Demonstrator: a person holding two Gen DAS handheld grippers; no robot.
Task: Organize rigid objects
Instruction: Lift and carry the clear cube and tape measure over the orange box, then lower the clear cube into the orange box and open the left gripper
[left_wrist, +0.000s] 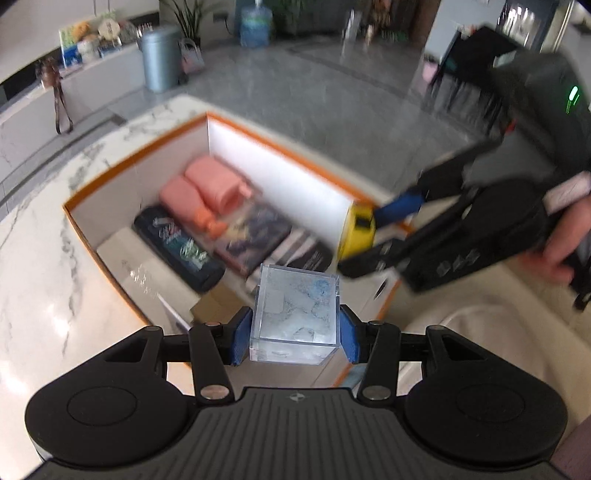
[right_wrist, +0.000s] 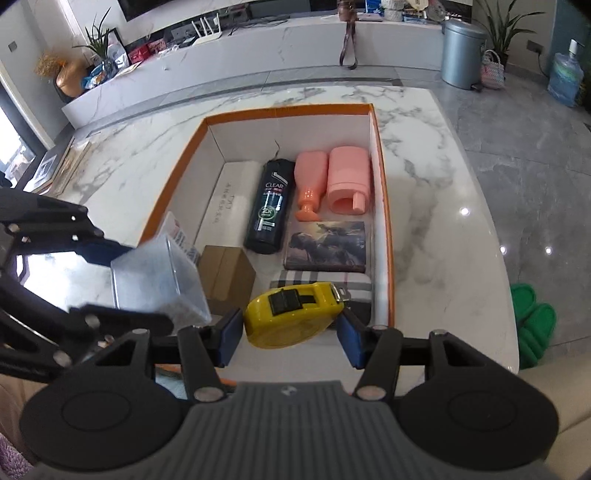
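Observation:
My left gripper (left_wrist: 295, 336) is shut on a clear plastic cube box (left_wrist: 295, 317) and holds it above the near edge of the orange-rimmed storage box (left_wrist: 99, 173). My right gripper (right_wrist: 290, 338) is shut on a yellow tape measure (right_wrist: 291, 314) over the box's near end; it shows in the left wrist view (left_wrist: 360, 230) too. The box (right_wrist: 288, 109) holds a black shampoo bottle (right_wrist: 269, 206), two pink bottles (right_wrist: 312, 177), a book (right_wrist: 327, 247), a plaid case (right_wrist: 354, 284), a white carton (right_wrist: 229, 199) and a brown carton (right_wrist: 225, 271). The clear cube (right_wrist: 159, 280) also shows there.
The box stands on a white marble table (right_wrist: 436, 221). A grey bin (right_wrist: 461, 51) and a water jug (right_wrist: 565, 77) stand on the floor beyond. Green slippers (right_wrist: 532, 321) lie by the table's right edge. A cream sofa (left_wrist: 480, 325) is near.

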